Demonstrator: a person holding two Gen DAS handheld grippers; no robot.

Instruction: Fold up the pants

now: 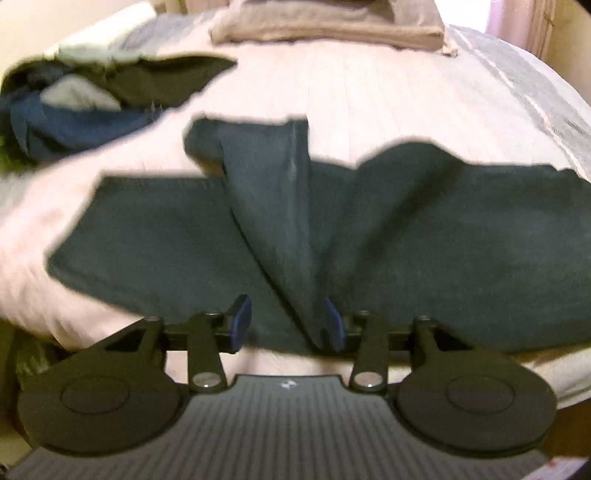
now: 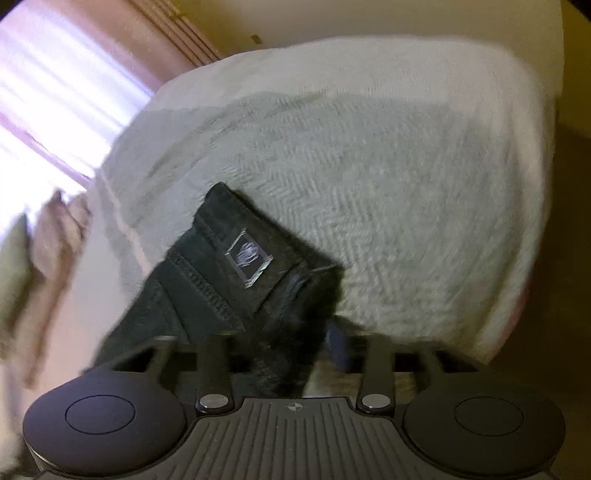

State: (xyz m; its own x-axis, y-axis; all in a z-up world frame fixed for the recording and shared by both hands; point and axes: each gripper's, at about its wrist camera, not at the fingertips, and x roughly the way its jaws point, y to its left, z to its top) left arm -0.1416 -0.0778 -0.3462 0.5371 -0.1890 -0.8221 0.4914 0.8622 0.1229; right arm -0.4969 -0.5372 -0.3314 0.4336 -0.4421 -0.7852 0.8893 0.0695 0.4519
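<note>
Dark blue-green pants [image 1: 166, 236] lie stretched sideways across the bed in the left wrist view. One ridge of their cloth rises toward my left gripper [image 1: 287, 323]. That gripper is open, its blue pads [image 1: 240, 321] wide apart, and the ridge ends against the right pad. In the right wrist view the waistband end of the pants [image 2: 221, 280], with a small sewn label [image 2: 249, 256], is bunched up between the fingers of my right gripper [image 2: 290, 347]. The cloth hides the left finger. Only the right pad [image 2: 340, 347] shows, so the grip is unclear.
The bed cover [image 1: 369, 92] is pale and ribbed, and it drops off at the near edge. A heap of dark and blue clothes [image 1: 74, 110] lies at the back left. A folded beige stack [image 1: 332, 26] sits at the far side. A bright curtained window [image 2: 55, 92] is beyond the bed.
</note>
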